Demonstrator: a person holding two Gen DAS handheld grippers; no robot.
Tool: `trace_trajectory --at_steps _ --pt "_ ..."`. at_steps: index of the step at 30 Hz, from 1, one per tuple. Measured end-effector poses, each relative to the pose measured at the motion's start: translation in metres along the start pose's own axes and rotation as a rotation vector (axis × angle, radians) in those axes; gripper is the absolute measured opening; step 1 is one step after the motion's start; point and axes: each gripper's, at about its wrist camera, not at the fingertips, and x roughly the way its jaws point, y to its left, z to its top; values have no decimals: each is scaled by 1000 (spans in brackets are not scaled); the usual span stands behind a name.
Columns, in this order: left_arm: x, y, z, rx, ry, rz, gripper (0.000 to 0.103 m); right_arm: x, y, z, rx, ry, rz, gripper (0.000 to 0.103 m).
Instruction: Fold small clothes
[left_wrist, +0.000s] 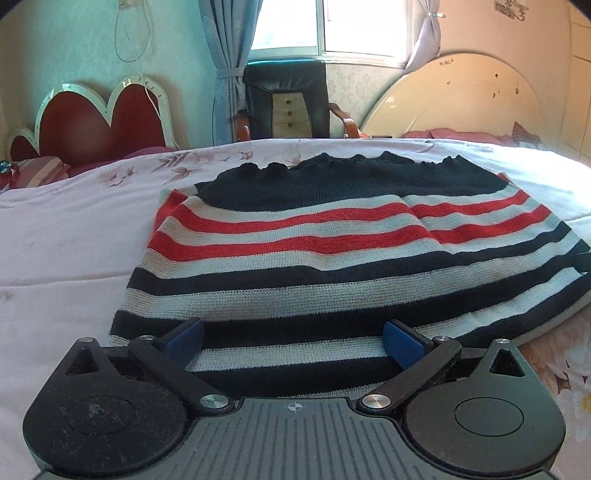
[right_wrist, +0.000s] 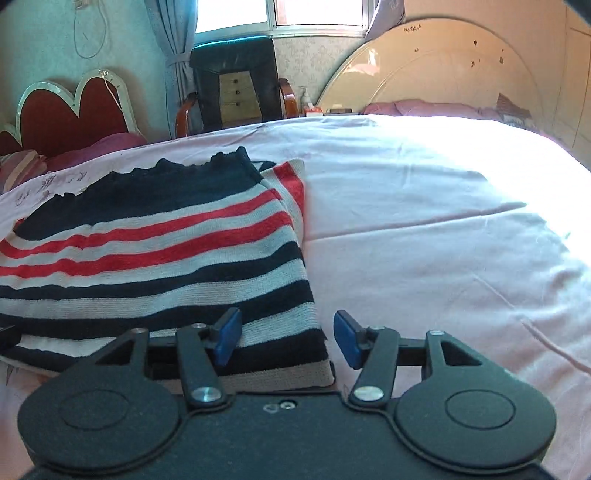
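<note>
My left gripper (left_wrist: 293, 341) and right gripper (right_wrist: 287, 340) jaws stand released over the ribbed, striped knit sweater (left_wrist: 332, 258) on the bed (right_wrist: 443, 240).

Striped sweater's (right_wrist: 147, 251) left part beyond the right-wrist picture's edge.

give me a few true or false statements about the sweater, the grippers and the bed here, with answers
1. The striped sweater lies on the pink bedsheet. True.
2. The left gripper is clamped shut on the sweater. False: its jaws stand wide apart above the near hem, pads pressing nothing.
3. The right gripper straddles the sweater's near right corner with open jaws. True.
4. The sweater has green stripes. False: they are navy, white and red.
5. An armchair stands beyond the bed, under the window. True.
6. The sweater is rolled into a ball. False: it lies flat.
</note>
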Motion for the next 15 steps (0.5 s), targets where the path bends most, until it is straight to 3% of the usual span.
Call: trace_trajectory --at_steps 3,4,12,14,15 --pt "1 1 0 1 2 -5 101 -6 -1 -4 -17 -3 -4 12" --pt "1 1 0 3 3 -7 102 -8 -4 -5 -12 -8 5 8" --pt "-3 4 -2 23 -1 -14 102 -15 -12 -16 -28 26 -16 8" --pt "-9 4 3 -2 -23 -16 102 -26 -5 -11 -34 -27 -62 21" --pt "-12 1 5 -22 -36 -30 102 -31 1 -10 -50 -62 -60 21"
